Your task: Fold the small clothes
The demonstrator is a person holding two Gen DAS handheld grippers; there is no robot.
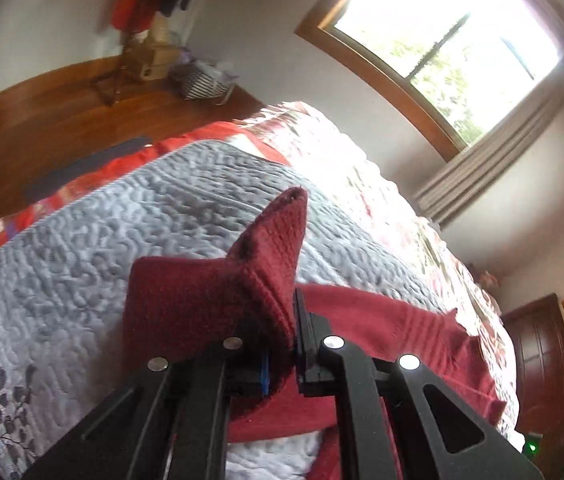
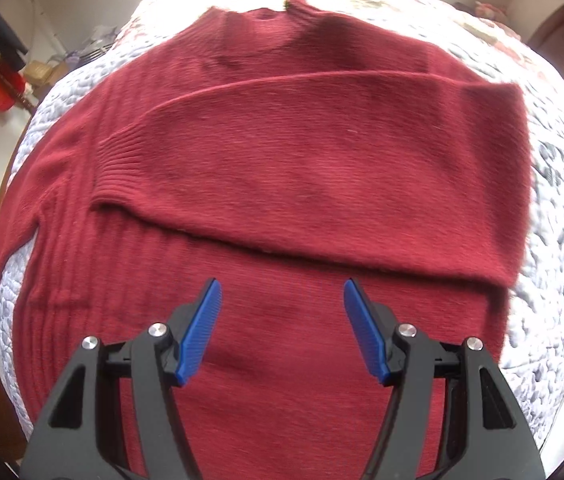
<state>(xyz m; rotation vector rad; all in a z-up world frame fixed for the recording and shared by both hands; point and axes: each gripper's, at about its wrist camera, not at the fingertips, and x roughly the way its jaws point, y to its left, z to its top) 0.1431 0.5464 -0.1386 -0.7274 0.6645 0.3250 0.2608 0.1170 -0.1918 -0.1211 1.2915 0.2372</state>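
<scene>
Nearest the lens, at the bottom centre of the left wrist view, the left gripper (image 1: 282,344) had its jaws pinched tight on a fold of the red knit sweater (image 1: 217,300), a cuff-like tip of it standing up above the fingers. In the right wrist view the right gripper (image 2: 279,332) hung with its jaws spread wide and empty, its blue pads (image 2: 197,332) low in the frame over the sweater's hem.

The sweater (image 2: 282,160) lay flat across the grey quilted bedspread (image 2: 562,208), one sleeve (image 2: 322,168) already laid across the chest through the middle of the frame, the other trailing off at the left edge.

To my eye the second sleeve was the step in hand. It wanted carrying across level, laid over the first without dragging the body, the free gripper pinning the shoulder.
</scene>
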